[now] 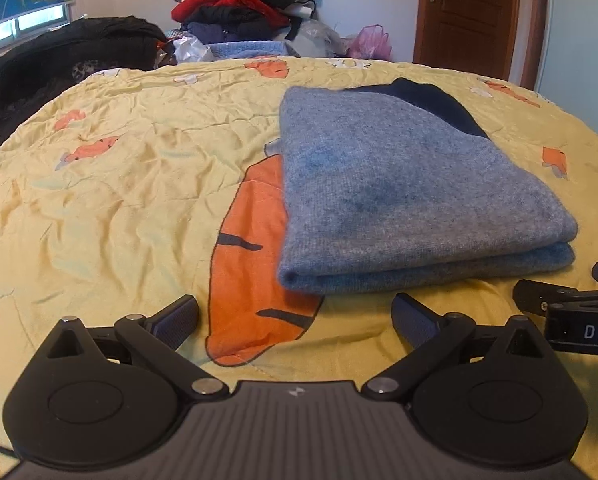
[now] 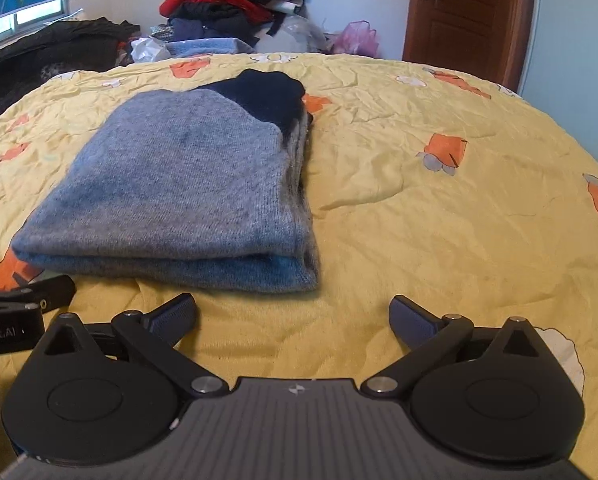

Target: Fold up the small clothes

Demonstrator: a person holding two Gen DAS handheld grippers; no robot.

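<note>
A grey-blue knit garment (image 1: 411,196) with a dark navy part at its far end lies folded in a flat rectangle on the yellow bed cover (image 1: 119,184). It also shows in the right wrist view (image 2: 179,200). My left gripper (image 1: 295,316) is open and empty, just short of the garment's near folded edge. My right gripper (image 2: 293,316) is open and empty, in front of the garment's near right corner. Each gripper's side shows in the other's view: the right one (image 1: 571,312) and the left one (image 2: 23,300).
The yellow cover (image 2: 439,208) has orange carrot prints. Behind the bed stands a pile of red, black and blue clothes (image 1: 239,8), a dark heap (image 1: 59,56) at the left, plastic bags (image 1: 371,40), and a brown door (image 1: 467,16) at the right.
</note>
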